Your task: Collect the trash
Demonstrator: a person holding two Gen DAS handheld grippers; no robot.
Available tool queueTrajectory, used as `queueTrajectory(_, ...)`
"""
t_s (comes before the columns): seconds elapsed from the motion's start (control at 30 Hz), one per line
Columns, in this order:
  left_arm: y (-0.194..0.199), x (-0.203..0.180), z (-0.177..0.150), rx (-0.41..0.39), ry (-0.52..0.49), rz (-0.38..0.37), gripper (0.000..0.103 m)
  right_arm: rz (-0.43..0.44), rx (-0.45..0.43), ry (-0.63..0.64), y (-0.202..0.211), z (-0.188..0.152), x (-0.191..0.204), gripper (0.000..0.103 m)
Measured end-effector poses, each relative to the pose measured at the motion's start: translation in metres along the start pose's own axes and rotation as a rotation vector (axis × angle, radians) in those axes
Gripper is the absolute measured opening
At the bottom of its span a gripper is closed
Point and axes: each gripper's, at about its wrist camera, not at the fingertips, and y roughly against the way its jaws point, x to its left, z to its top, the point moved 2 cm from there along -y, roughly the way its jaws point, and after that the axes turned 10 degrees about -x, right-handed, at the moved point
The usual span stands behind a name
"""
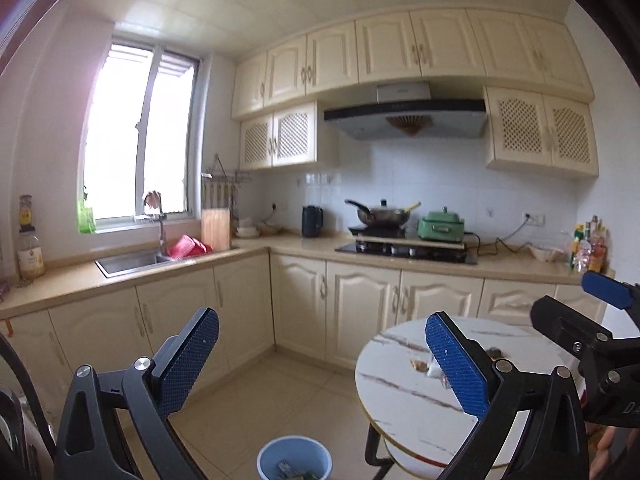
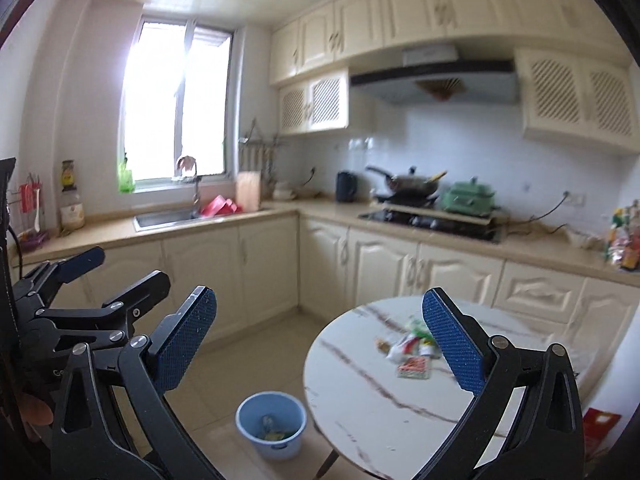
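Observation:
Several wrappers (image 2: 412, 350) lie in a small pile on the round white marble table (image 2: 380, 400); a red and white packet (image 2: 414, 369) lies nearest me. In the left wrist view the table (image 1: 400, 392) shows a few scraps (image 1: 424, 368), partly hidden by a finger. A blue bin (image 2: 271, 424) with some trash inside stands on the floor left of the table, also in the left wrist view (image 1: 294, 460). My left gripper (image 1: 322, 364) is open and empty, raised above the floor. My right gripper (image 2: 320, 340) is open and empty, above the table's near edge.
Cream kitchen cabinets and a counter (image 1: 120, 276) run along the back and left, with a sink (image 1: 132, 262), stove (image 1: 408, 250), wok and kettle (image 1: 312, 221). The tiled floor (image 1: 280, 392) lies between the cabinets and the table. A red item (image 2: 600, 424) lies at the far right.

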Motion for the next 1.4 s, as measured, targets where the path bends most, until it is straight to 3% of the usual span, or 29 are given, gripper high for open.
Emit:
queueTrajectory(0.27,0.059,-0.022,-0.019,-0.065,-0.002,0.004,0.102,-0.058,-0.075,-0.013,0.042,0.017,-0.009,0.103)
queueTrajectory(0.57,0.072,-0.036,-0.031,-0.051,-0.001,0.006,0.102,-0.085,-0.073,-0.013,0.044,0.015,-0.012,0.103)
queueTrajectory(1.0,-0.004,-0.035,-0.012,0.015,-0.018,0.024,0.102,-0.142,-0.056,-0.033,0.032,0.001,-0.036,0.103)
queueTrajectory(1.4,-0.131,-0.076,-0.038,0.259,-0.028,-0.026,0.102,-0.300,0.086,-0.105,-0.021,-0.045,-0.138,0.103)
